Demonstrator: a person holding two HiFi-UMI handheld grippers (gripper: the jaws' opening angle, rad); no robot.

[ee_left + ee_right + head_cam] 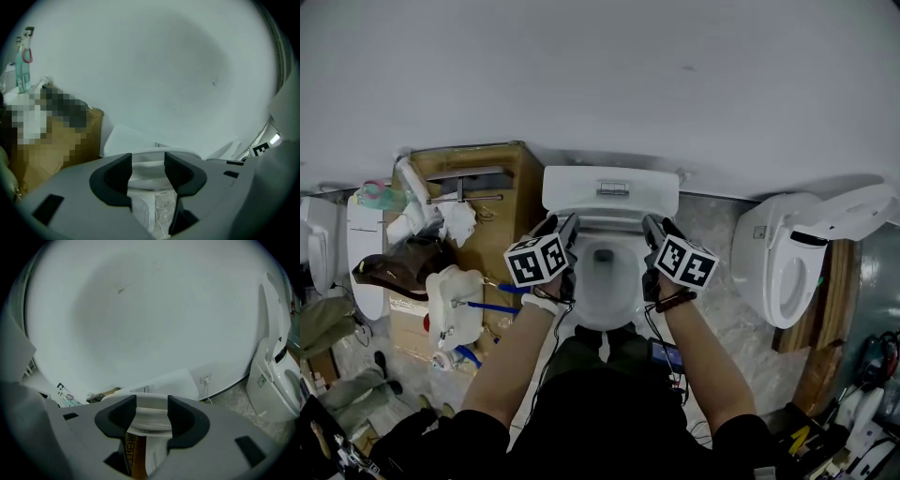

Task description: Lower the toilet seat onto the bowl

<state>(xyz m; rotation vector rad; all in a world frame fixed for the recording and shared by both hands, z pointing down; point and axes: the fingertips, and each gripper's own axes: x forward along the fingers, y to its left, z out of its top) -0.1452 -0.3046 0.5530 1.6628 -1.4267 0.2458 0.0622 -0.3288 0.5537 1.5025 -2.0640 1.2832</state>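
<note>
The white toilet stands straight below me against the wall, its tank [610,187] at the back. Its seat [606,321] lies flat as a ring around the bowl opening [604,272]. My left gripper [567,228] hovers over the seat's left rear side and my right gripper [654,229] over its right rear side. In the left gripper view the jaws of the left gripper [147,159] stand apart, with the seat's rim [148,169] showing beyond the gap. The right gripper [152,405] is open too, and the seat rim [151,420] lies beyond it.
A second toilet [780,272] with its lid raised [848,212] stands to the right. A cardboard box [492,183], a small white basin [455,300] and more sanitary ware [364,253] crowd the left. A wall socket [205,379] sits low on the wall.
</note>
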